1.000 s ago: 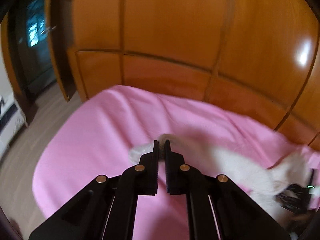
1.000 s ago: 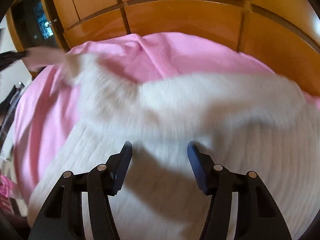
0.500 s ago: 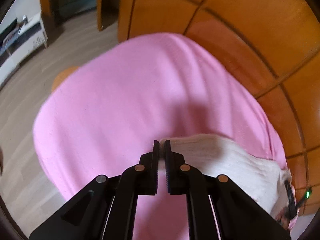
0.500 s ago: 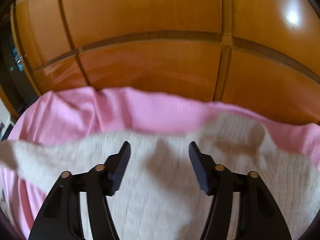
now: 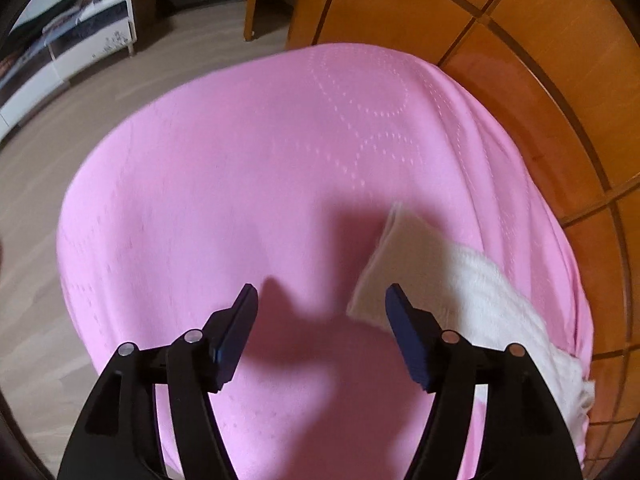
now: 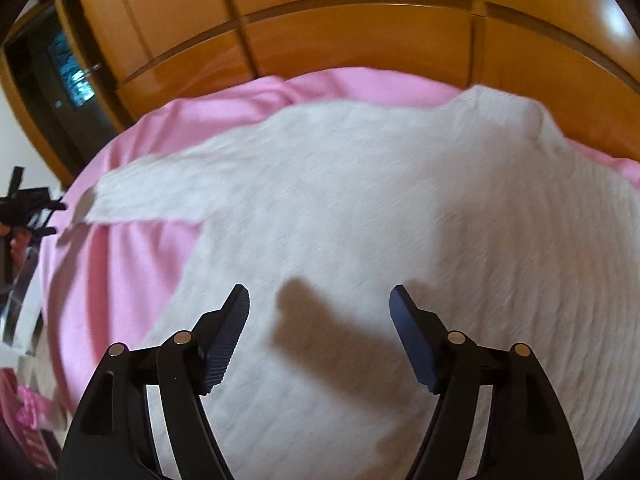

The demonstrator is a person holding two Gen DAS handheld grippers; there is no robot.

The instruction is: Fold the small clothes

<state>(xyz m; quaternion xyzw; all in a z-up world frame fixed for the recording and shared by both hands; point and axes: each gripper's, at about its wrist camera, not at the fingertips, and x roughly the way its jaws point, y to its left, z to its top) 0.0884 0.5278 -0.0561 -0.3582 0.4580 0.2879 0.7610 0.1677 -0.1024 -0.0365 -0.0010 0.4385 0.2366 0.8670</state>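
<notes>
Your left gripper [image 5: 322,306] hangs over the pink cloth [image 5: 240,184], pointed steeply down, its jaws opening with nothing pinched between them; only bare cloth and the gripper's own shadow lie in the gap. The cuff of the white sweater [image 5: 404,264] lies flat on the cloth just beside the right-hand finger [image 5: 408,336], which partly overlaps its edge in the left wrist view; whether they touch cannot be told. From there the sleeve runs off toward the lower right edge of the cloth.

Your right gripper [image 6: 320,304] hovers over the body of the sweater [image 6: 380,208], its jaws also opening, and no fold of knit is caught between the fingers. The sweater is spread across most of the pink cloth [image 6: 132,264] in the right wrist view, its ribbed knit blurred. One sleeve reaches out to the left, and at its end the left gripper [image 6: 36,216] shows small and dark at the frame's edge. The collar end lies at the upper right, near the far side of the cloth.

Orange wood panels [image 5: 520,40] rise close behind the cloth in both views. In the left wrist view, a grey-brown floor [image 5: 60,140] runs past the cloth to a low white cabinet [image 5: 80,44] at the upper left.
</notes>
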